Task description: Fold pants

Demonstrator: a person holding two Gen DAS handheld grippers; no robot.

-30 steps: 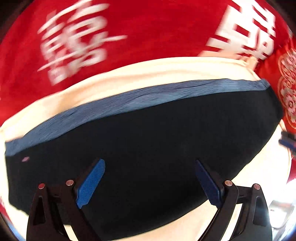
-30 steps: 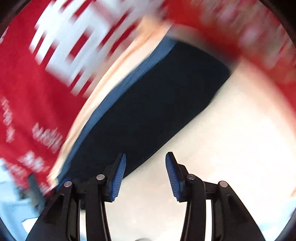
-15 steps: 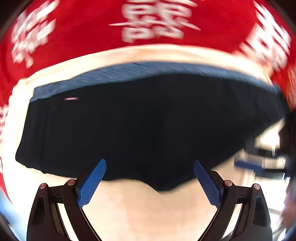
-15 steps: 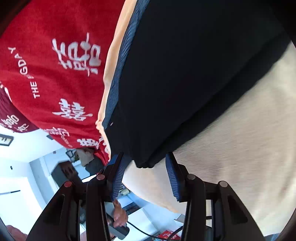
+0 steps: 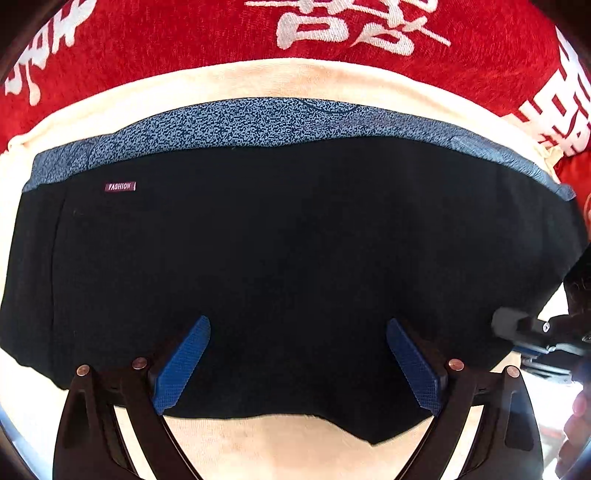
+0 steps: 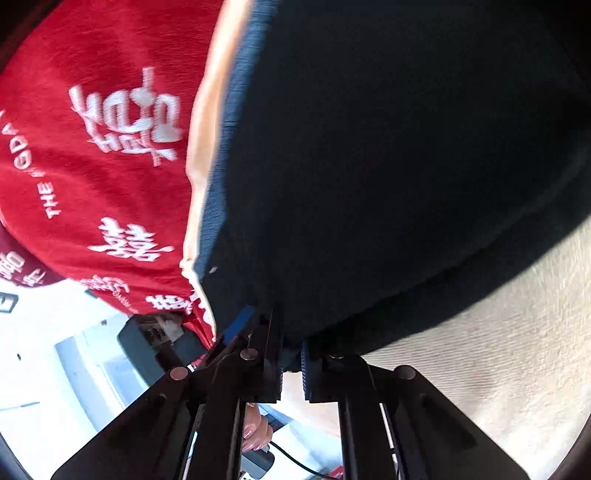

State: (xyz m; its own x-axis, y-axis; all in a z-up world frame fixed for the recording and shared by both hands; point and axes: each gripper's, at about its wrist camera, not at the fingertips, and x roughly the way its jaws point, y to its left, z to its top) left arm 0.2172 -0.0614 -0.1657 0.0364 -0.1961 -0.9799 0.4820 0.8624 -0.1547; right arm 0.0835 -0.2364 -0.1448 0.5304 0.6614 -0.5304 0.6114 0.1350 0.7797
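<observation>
Black pants [image 5: 295, 240] with a speckled blue waistband [image 5: 258, 122] and a small "FASHION" tag lie folded flat on a cream towel [image 5: 258, 77]. My left gripper [image 5: 297, 365] hovers open above their near hem, with only flat cloth below its blue pads [image 5: 181, 365]. My right gripper [image 6: 275, 332] is at the corner of the pants [image 6: 369, 166] by the waistband end. Its jaws are closing and pinch the fabric edge between the pads. The same gripper [image 5: 517, 325] shows at the right edge of the left wrist view.
A red cloth [image 5: 184, 33] with white characters covers the surface under the towel [image 6: 480, 350]. Past the table edge I see a bright room floor [image 6: 55, 350], a dark device, cables and a person's fingers [image 6: 255, 432].
The right gripper swung in to the pants' corner and went from open to clamped on the fabric. The left gripper drifted across the pants toward the near hem and stayed open.
</observation>
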